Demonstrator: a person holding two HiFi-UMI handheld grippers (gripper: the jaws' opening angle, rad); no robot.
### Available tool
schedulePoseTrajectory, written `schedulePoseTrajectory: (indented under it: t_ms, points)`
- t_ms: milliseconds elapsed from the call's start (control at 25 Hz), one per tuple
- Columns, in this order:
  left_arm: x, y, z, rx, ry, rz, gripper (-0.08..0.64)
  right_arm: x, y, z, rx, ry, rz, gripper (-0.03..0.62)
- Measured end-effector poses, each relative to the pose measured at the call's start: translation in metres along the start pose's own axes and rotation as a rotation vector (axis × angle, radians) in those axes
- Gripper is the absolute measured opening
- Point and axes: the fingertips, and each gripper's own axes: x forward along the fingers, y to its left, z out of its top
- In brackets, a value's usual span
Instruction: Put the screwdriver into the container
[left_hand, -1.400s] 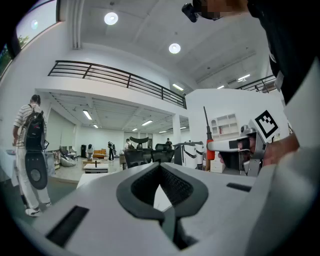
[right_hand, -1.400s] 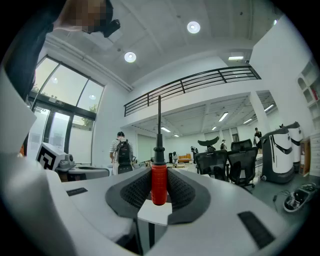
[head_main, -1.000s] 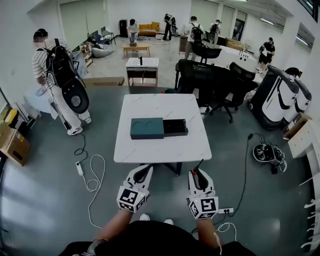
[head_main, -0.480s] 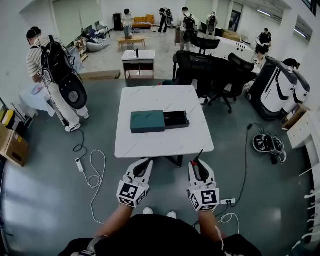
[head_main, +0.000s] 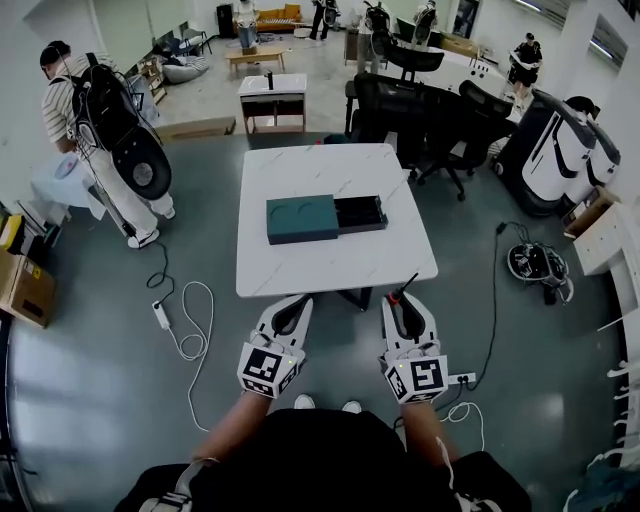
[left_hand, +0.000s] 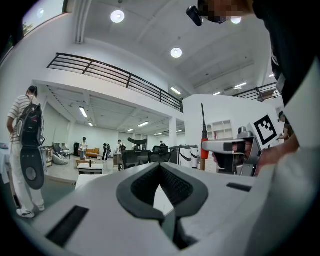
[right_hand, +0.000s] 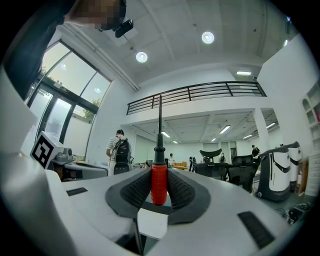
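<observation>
The screwdriver (head_main: 403, 296), red handle and black shaft, stands upright between the pads of my right gripper (head_main: 404, 302), which is shut on the handle (right_hand: 159, 182). Its shaft rises past the right gripper's (right_hand: 159, 170) fingertips. My left gripper (head_main: 296, 302) is shut with nothing between its jaws (left_hand: 160, 167). Both hang just short of the near edge of the white table (head_main: 300, 270). On the table's middle lies the container (head_main: 302, 219), a teal box with a black open tray (head_main: 360, 213) drawn out on its right. In the left gripper view the screwdriver (left_hand: 204, 145) shows at the right.
A person with a black backpack (head_main: 105, 115) stands left of the table. White cables (head_main: 185, 330) and a power strip (head_main: 462, 378) lie on the floor. Black office chairs (head_main: 420, 105) stand behind the table, a white machine (head_main: 560, 165) to the right, a cardboard box (head_main: 25, 288) at the far left.
The table and container have come closer to both grippers as the person stepped forward. The grip on the screwdriver is unchanged and the left jaws stay together.
</observation>
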Motion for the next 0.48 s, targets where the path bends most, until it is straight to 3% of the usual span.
schedulePoseTrajectory:
  t_ms: [200,360,480]
  points:
    - [-0.006,0.002,0.001,0.006,-0.003,-0.017,0.003,0.003,0.008,-0.004,-0.008,0.011,-0.012,0.107]
    - [-0.009,0.003,-0.006,0.072,0.021,-0.036,0.003,0.007,0.011,-0.005,-0.004,0.004,-0.015,0.107]
    - [-0.004,0.006,-0.011,0.076,0.034,-0.033,0.003,0.012,0.004,-0.008,-0.004,0.000,-0.008,0.107]
